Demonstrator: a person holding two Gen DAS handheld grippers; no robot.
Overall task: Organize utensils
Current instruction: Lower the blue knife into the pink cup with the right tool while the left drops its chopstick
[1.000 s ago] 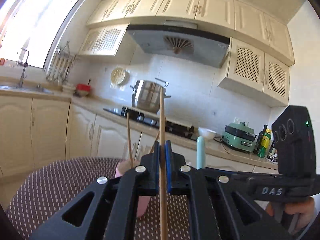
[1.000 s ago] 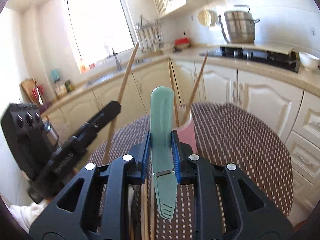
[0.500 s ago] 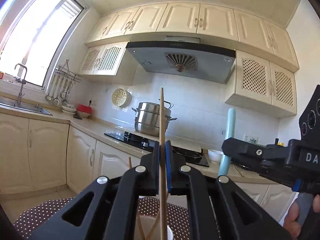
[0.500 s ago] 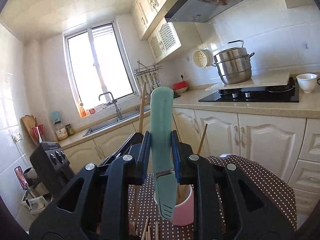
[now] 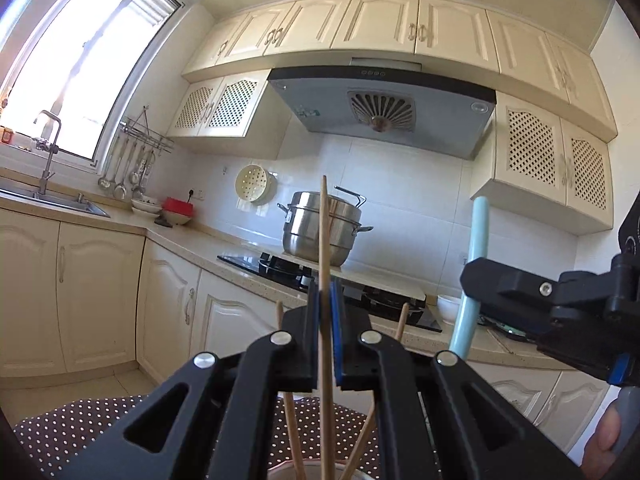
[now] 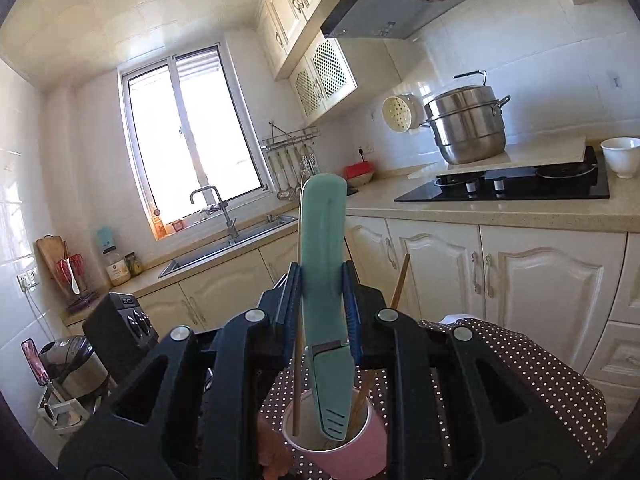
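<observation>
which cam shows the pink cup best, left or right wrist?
Right wrist. The pink cup shows its open rim, inside and front wall below the right gripper, with the teal knife tip reaching into it. The left wrist view catches only a pale sliver of rim at the bottom edge, behind the left gripper.

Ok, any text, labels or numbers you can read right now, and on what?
Nothing reads clearly in either view.
Sticker on the range hood: too blurred to read.
Bottle by the sink: its label is too small.
Black box: its top marking is too small.
</observation>
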